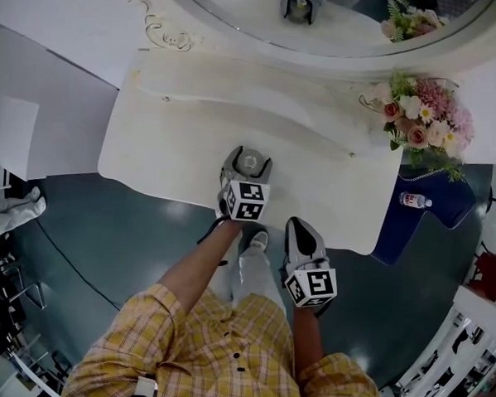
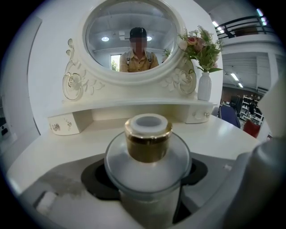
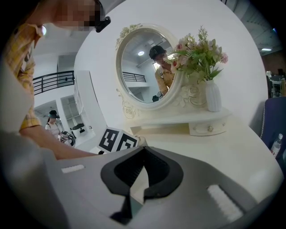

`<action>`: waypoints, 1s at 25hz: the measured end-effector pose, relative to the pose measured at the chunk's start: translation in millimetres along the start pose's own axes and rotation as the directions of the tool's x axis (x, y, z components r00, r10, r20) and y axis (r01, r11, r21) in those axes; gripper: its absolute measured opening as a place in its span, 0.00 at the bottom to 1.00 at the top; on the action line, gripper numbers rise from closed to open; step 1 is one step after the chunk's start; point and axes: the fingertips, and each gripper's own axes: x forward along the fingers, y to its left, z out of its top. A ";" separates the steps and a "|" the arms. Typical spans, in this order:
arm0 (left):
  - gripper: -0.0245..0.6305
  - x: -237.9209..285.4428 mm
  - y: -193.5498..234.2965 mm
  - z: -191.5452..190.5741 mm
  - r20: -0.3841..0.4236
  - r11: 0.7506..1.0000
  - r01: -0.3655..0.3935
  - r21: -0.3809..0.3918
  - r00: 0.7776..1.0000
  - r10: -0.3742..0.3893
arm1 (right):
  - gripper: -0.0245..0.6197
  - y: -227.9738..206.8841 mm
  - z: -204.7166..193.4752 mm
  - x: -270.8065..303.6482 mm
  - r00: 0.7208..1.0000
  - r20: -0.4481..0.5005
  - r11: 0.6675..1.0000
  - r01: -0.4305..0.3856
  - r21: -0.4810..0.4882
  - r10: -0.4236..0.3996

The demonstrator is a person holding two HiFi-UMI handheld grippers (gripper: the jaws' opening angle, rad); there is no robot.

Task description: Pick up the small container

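The small container [image 1: 250, 162] is a clear, frosted jar with a gold collar and white cap [image 2: 148, 142]. It stands upright near the front edge of the white dressing table [image 1: 177, 123]. My left gripper [image 1: 249, 155] is open around it, one jaw on each side, and dark gaps show between the jar and the pads in the left gripper view. My right gripper [image 1: 301, 230] hangs off the table's front edge, lower right of the jar. In the right gripper view its jaws [image 3: 142, 150] are shut with nothing between them.
An oval mirror [image 2: 132, 38] rises at the back of the table above a low shelf with small drawers [image 2: 67, 123]. A white vase of flowers [image 1: 422, 120] stands at the back right. A water bottle [image 1: 415, 201] lies on a blue chair [image 1: 451, 200] to the right.
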 end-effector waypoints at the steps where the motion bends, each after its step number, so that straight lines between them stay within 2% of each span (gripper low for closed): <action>1: 0.57 -0.2 0.4 0.0 0.001 1.000 -0.001 0.001 1.000 0.001 | 0.03 0.2 0.3 0.1 1.000 0.000 1.000 0.000 -0.001 0.000; 12: 0.57 0.4 2.1 -0.4 -0.025 1.000 -0.001 -0.014 1.000 0.001 | 0.03 0.9 0.9 -3.7 1.000 -0.005 1.000 -0.013 -0.016 0.013; 25: 0.57 -30.6 1.6 22.1 0.018 0.998 0.020 -0.067 1.000 -0.019 | 0.03 3.9 20.6 -4.3 1.000 0.026 0.999 -0.013 -0.039 0.014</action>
